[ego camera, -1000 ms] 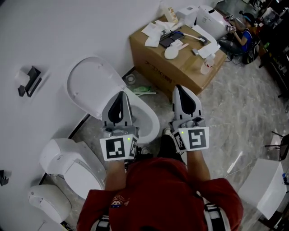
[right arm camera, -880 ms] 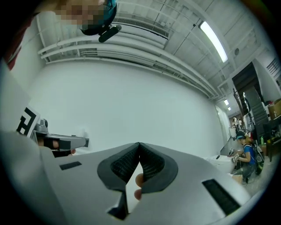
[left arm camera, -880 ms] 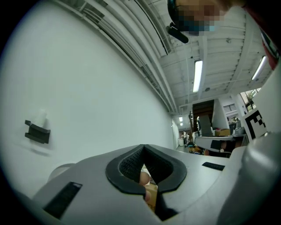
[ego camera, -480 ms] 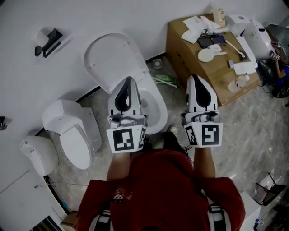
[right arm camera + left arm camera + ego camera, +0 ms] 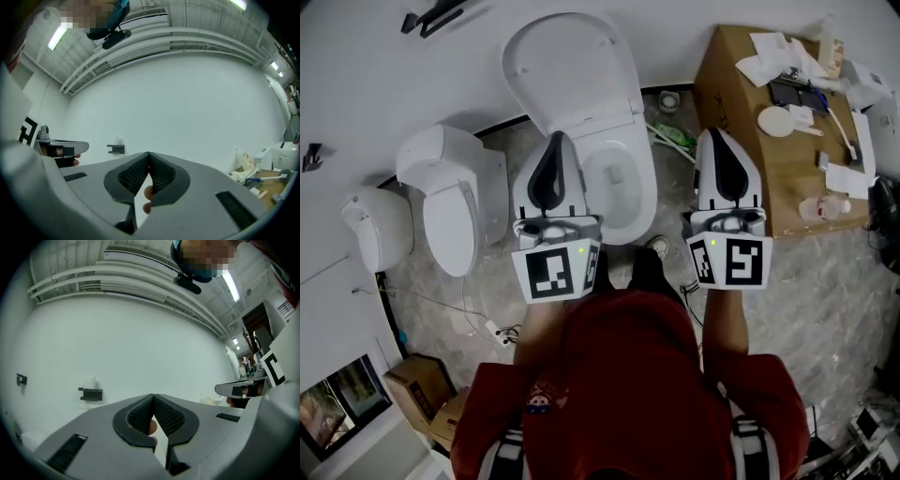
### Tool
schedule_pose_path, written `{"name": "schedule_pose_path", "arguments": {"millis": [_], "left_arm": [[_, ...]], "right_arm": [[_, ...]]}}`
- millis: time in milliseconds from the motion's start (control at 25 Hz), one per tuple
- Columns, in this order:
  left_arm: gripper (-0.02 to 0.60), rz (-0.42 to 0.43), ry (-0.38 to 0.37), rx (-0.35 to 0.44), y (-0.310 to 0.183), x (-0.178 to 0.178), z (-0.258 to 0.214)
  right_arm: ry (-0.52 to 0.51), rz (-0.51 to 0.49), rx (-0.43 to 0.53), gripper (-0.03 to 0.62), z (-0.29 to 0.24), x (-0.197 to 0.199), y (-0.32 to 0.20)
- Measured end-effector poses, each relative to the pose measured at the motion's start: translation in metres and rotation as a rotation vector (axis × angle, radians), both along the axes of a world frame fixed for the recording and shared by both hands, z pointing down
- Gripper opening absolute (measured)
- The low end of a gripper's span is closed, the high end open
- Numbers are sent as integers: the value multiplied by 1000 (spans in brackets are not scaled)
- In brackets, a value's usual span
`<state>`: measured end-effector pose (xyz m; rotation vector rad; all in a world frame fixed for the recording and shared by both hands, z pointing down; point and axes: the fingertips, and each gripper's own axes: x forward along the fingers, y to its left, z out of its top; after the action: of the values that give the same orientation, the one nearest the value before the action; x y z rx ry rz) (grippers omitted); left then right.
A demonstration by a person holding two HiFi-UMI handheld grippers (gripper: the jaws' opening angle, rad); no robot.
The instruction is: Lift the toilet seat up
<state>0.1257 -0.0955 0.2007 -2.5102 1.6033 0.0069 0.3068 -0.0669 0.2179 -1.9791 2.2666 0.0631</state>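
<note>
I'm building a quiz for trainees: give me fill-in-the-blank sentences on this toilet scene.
1. The left gripper and right gripper both have jaws ___ on nothing.
2. The lid of the middle toilet is ___ (up/down).
3. In the head view, the box stands on that toilet's ___ side.
Missing: shut; up; right.

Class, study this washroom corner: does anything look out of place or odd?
Two toilets stand side by side, the open toilet and a closed toilet on its left. On its right a cardboard box carries scattered papers, and a green item lies on the floor between them.
</note>
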Motion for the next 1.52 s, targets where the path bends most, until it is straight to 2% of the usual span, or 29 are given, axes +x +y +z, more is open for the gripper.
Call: {"name": "schedule_pose_path", "arguments": {"millis": [160,400,760,1520], "left_arm": [[8,-59,-23,7,5,-15,3],[8,-112,17,-11,2,-47,9],[8,-146,58,-35,-15,-82,23],[8,-175,85,-116,-11,-124,76]], "right_arm": [[-20,-74,-8,9,5,-13,-10],[-22,-152,-17,9,9,-42,-25],[14,-202,-48,9,17,-79,-40],[37,-281,-142,9,67,-131,-48]]}}
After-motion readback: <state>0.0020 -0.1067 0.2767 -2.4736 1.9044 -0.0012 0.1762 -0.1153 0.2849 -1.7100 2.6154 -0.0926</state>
